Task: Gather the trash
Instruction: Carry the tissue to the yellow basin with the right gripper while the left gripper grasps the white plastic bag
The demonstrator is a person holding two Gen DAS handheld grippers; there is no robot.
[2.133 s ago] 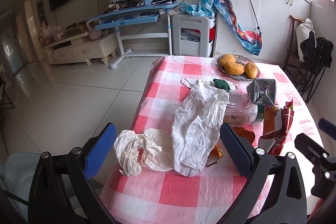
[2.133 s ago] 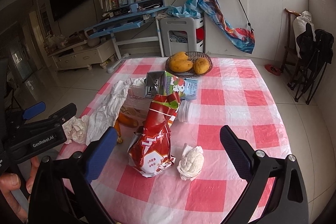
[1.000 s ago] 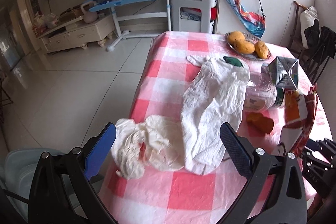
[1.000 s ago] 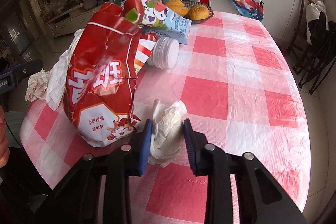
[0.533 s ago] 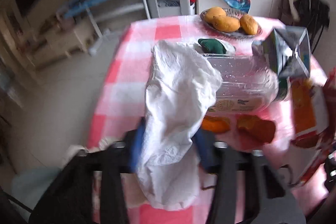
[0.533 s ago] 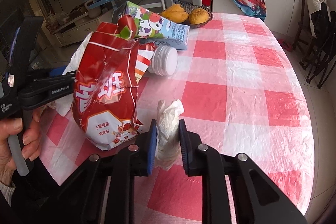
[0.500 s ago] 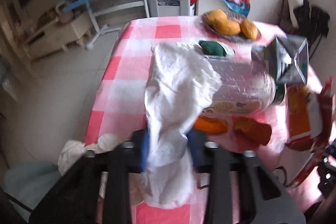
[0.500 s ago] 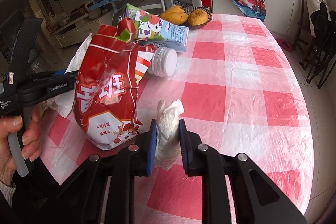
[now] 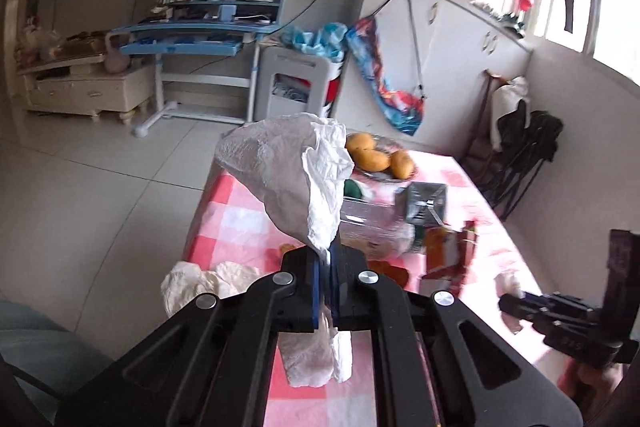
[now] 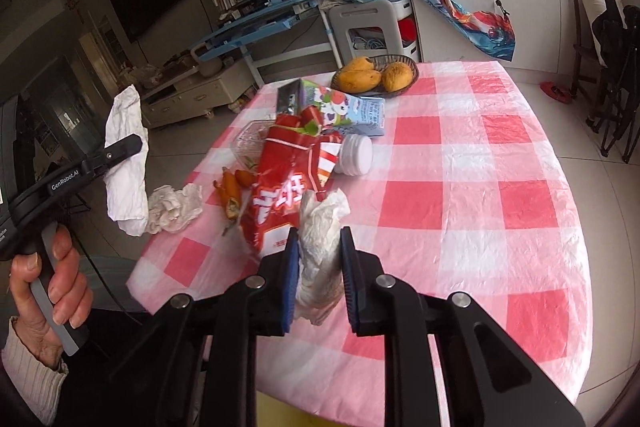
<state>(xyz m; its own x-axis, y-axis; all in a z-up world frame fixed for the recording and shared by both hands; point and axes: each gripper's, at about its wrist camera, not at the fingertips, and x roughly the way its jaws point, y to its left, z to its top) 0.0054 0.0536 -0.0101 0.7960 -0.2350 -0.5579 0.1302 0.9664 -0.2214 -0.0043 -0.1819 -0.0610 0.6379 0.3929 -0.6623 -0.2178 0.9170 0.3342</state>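
**Both tools grip paper trash above the checked surface**

Red-and-white checks cover the surface (image 10: 472, 163), which carries a red bag (image 10: 288, 183) at its middle. Left of the bag, off the surface edge, the left tool (image 9: 325, 259) is clenched on a white paper sheet (image 9: 296, 171) lifted clear. Just in front of the bag, the right tool (image 10: 318, 259) grasps a crumpled tissue (image 10: 320, 227). Another wad (image 10: 174, 207) lies left of the bag, and a fruit basket (image 10: 376, 75) sits behind it.

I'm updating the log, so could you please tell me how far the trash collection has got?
Nothing looks binned yet. In hand: left tongs grip a white tissue sheet; right tongs grip a tissue wad. Left: red snack bag, carton, crumpled tissue.
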